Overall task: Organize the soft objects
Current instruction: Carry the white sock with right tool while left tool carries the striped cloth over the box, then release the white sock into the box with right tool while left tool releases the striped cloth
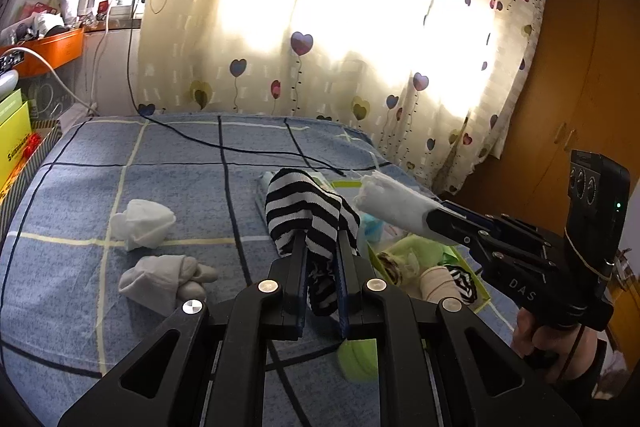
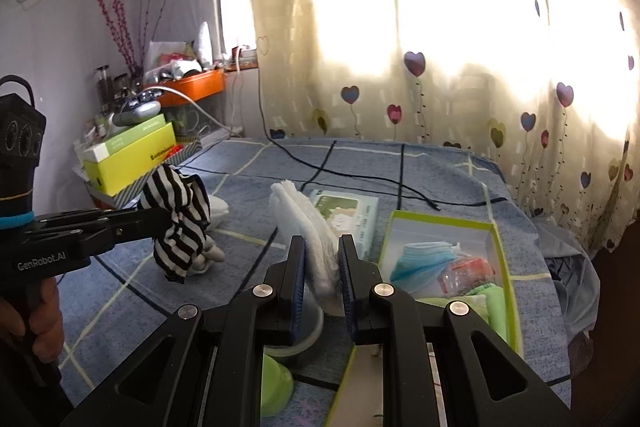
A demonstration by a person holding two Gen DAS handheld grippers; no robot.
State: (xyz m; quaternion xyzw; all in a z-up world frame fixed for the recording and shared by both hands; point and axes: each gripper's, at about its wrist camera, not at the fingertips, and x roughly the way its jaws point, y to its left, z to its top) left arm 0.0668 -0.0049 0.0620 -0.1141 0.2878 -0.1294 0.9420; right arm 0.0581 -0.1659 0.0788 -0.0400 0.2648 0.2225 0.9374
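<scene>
Left gripper (image 1: pixel 320 251) is up over the bed (image 1: pixel 72 187), jaws clenched on a black-and-white striped sock (image 1: pixel 308 211): the sock's middle is pinched between the two pads, its bunched upper part flops forward past the tips, and a short striped end hangs down between the jaws toward the camera, so its long axis runs roughly along the fingers. Over on the other side, the right gripper (image 2: pixel 322 251) has its jaws grasping a white sock (image 2: pixel 308 227), held flat between the pads; the sock sticks out beyond the tips and leans up and to the left, toward the curtain (image 2: pixel 440 27), and from the left wrist view it reads as a pale roll pointing away from the jaw tips. Both socks are clear of the bed. On the bed, to the right of the held socks, sits a green-rimmed box (image 2: pixel 500 247) with blue face masks (image 2: pixel 424 259) and other soft bits inside; a wet-wipes pack (image 2: pixel 348 211) lies just beyond it. Left of the striped sock, two bundles rest on the checked sheet: a white sock bundle (image 1: pixel 142 223) and, nearer the camera, a grey sock bundle (image 1: pixel 164 279). A black cable (image 1: pixel 240 147) trails across the far part of the bed.
</scene>
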